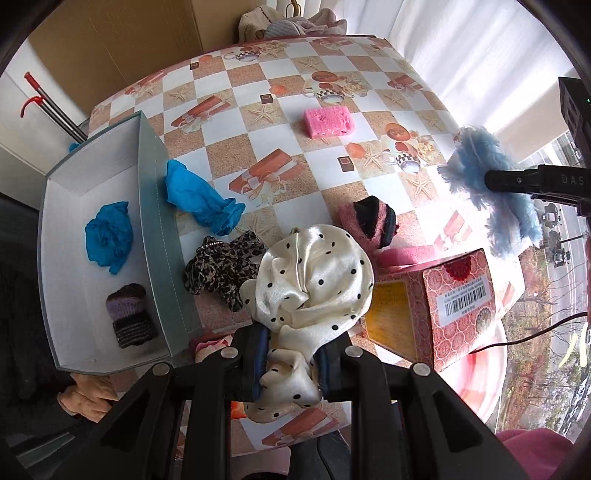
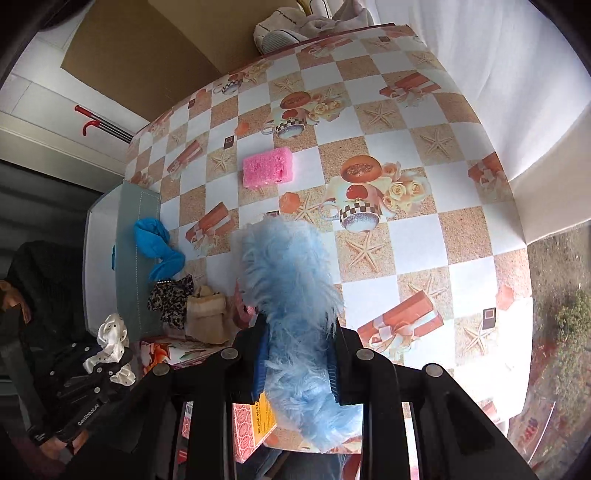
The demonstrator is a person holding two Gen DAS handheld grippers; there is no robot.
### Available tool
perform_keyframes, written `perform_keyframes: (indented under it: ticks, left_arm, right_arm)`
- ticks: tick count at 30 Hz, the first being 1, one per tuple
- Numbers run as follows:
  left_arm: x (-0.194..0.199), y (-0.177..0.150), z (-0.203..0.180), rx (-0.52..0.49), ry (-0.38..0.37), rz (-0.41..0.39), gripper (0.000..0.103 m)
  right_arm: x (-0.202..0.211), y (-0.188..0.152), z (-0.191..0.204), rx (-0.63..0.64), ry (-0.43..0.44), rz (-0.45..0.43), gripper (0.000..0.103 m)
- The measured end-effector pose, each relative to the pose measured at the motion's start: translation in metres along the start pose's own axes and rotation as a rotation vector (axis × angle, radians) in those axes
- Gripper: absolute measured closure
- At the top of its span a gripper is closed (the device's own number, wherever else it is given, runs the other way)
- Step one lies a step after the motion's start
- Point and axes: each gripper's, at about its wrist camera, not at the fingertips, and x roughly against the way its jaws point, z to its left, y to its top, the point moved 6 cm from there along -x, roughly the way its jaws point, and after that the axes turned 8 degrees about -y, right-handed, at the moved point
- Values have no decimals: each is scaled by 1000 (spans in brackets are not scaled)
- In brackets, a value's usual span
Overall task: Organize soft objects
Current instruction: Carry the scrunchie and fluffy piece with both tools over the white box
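Observation:
My left gripper (image 1: 291, 354) is shut on a cream polka-dot satin scrunchie (image 1: 314, 280), held above the table's near edge, right of the grey box (image 1: 162, 236). The box holds a blue glove (image 1: 107, 236) and a striped knit piece (image 1: 129, 314). My right gripper (image 2: 295, 354) is shut on a fluffy light-blue piece (image 2: 291, 280), held above the table; it also shows in the left wrist view (image 1: 491, 192). A second blue glove (image 1: 195, 195), a leopard scrunchie (image 1: 221, 269), a pink-and-black sock (image 1: 369, 221) and a pink sponge (image 1: 327, 122) lie on the table.
A pink patterned carton (image 1: 443, 306) lies at the table's near right. A small burlap sack (image 2: 207, 314) stands by the leopard scrunchie. The checkered tablecloth (image 2: 406, 240) covers the table. Slippers and cloth (image 2: 295, 26) sit beyond the far edge. A window is at right.

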Motion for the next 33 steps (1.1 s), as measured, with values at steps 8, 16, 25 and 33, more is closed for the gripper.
perform_keyframes:
  ticks: [8, 16, 25, 33]
  left_arm:
    - [10, -19, -5, -12, -43, -30, 79]
    - [42, -24, 26, 90, -66, -140, 79]
    - [75, -50, 89, 258, 1, -232, 79]
    - [81, -77, 137, 378, 60, -236, 79]
  right_arm:
    - [40, -36, 56, 20, 35, -39, 75]
    - [38, -54, 139, 138, 92, -12, 75]
    - [15, -73, 221, 304, 110, 44, 75]
    - [3, -80, 272, 429, 90, 63, 75]
